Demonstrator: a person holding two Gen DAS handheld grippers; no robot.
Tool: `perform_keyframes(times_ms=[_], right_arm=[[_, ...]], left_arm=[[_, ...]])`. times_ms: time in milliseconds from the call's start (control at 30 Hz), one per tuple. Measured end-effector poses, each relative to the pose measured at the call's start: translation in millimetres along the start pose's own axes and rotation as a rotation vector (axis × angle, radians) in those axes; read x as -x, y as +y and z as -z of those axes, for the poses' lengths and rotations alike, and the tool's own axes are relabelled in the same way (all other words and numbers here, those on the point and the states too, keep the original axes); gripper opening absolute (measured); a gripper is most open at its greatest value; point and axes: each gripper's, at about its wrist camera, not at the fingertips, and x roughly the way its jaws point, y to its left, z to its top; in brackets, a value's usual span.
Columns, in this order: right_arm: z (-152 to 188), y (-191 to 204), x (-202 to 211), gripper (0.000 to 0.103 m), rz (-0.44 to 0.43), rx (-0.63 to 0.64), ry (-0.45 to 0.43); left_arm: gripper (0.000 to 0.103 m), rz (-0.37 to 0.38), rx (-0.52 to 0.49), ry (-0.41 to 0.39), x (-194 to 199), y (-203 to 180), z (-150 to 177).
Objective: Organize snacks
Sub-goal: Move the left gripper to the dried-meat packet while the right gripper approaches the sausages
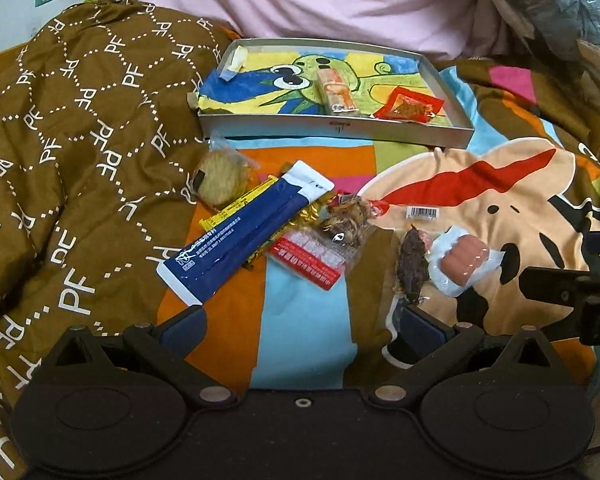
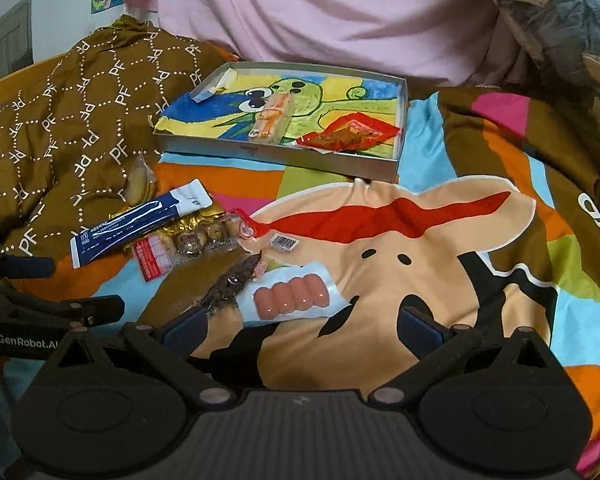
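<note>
A shallow grey box (image 1: 332,127) (image 2: 276,157) lined with a cartoon drawing lies on the bedspread and holds an orange snack bar (image 1: 336,92) (image 2: 274,117) and a red packet (image 1: 410,107) (image 2: 350,132). Loose snacks lie in front of it: a round cracker pack (image 1: 222,178), a long blue sachet (image 1: 248,236) (image 2: 140,222), a red-labelled clear pack (image 1: 316,258) (image 2: 172,254), a dark dried-meat pack (image 1: 412,264) (image 2: 230,284) and a sausage pack (image 1: 460,260) (image 2: 294,296). My left gripper (image 1: 300,326) is open above the bedspread, just short of the snacks. My right gripper (image 2: 302,328) is open, with the sausage pack lying just ahead between its fingers.
A brown quilt with white letters (image 1: 68,152) (image 2: 68,120) is bunched on the left. Pink fabric (image 1: 300,0) hangs behind the box. A crumpled clear plastic bag (image 1: 560,12) sits at the upper right. The colourful cartoon bedspread (image 2: 420,240) stretches to the right.
</note>
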Motion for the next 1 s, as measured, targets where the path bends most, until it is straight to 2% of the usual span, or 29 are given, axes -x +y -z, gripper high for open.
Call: perform_keyframes(times_ms=[367,500,733,833,1000], right_arm=[[-13.3,-2.1,-19.0,0.103,-0.051,-0.010,0.070],[-20.3,-8.9,-26.9,0.103,-0.093,-0.041,0.088],[-35.9,-22.3,-44.6,0.103,-0.208,-0.061,0.130],[-45.7,-26.0,-53.0,0.103,-0.219,-0.005,0.130],[-55.8,-27.3,-73.1,0.103,-0.260,0.150,0.180]], left_arm=[[0.102,-0.002,-0.009,0.024,-11.8,-2.3,-6.3],[0.102,0.008,-0.027,0.018,-15.5,-5.5,-9.2],[0.102,0.020,-0.091,0.058,-26.7,-12.3,-9.5],[0.102,0.039,-0.100,0.066,-30.2,-14.4,-9.9],[0.102,0.094,-0.133,0.048,-33.7,-21.5,-14.8]])
